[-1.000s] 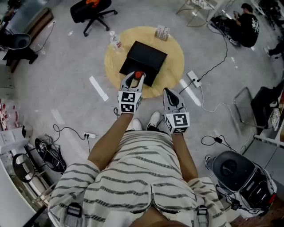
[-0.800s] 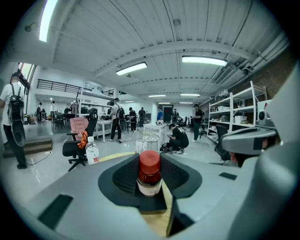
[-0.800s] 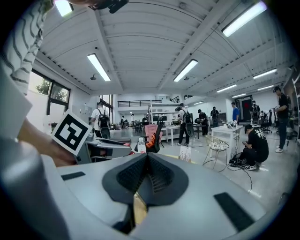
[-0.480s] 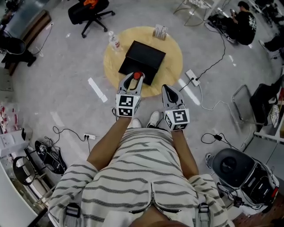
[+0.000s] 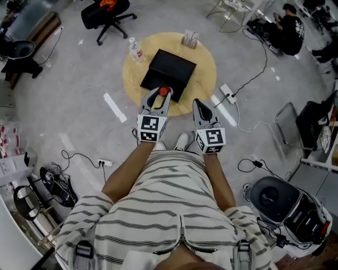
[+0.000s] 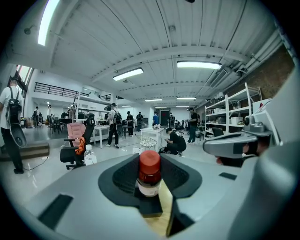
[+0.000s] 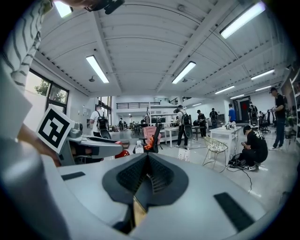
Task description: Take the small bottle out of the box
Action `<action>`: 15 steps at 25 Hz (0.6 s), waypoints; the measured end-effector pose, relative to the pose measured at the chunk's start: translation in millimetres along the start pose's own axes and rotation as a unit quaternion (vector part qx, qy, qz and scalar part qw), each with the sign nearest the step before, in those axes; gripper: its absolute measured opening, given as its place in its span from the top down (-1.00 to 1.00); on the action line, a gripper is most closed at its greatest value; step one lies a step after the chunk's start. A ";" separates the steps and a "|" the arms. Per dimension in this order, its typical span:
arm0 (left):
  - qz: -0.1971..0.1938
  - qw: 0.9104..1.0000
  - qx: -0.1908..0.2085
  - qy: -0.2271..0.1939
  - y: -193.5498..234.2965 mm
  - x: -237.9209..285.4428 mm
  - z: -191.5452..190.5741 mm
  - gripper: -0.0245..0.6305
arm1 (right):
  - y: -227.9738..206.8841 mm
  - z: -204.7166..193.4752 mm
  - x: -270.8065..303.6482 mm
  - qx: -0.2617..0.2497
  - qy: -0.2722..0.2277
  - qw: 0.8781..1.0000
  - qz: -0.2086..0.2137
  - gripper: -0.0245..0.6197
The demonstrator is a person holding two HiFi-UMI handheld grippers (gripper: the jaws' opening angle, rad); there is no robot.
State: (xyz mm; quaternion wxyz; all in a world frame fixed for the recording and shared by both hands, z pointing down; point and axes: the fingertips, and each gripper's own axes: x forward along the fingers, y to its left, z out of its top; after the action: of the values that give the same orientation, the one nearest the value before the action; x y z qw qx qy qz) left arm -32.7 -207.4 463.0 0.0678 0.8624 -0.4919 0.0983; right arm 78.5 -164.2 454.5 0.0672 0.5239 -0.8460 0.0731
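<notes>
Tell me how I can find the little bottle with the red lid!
Look for the round yellow table with a black box on top. At the box's near edge, the left gripper is pinching the little bottle. It has a red lid, unlike the bigger clear water bottle at the table's far left.

Box [image 5: 169,71] on table [image 5: 205,68], chair [image 5: 105,13] behind

Bright, even light from ceiling tubes [image 6: 197,64]; soft shadows; gripper views fisheye-bent, black corners, foreground blurred.
</notes>
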 end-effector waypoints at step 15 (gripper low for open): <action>-0.010 1.000 0.007 0.001 -10.1 -5.1 5.8 0.48 | -7.7 7.0 1.0 -0.005 -0.005 1.000 -0.007 0.88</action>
State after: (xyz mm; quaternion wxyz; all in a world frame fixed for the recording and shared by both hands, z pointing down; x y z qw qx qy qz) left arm -25.9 -199.3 456.0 0.0635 0.8675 -0.4828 0.1020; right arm 84.7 -169.9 448.2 0.0662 0.5299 -0.8428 0.0663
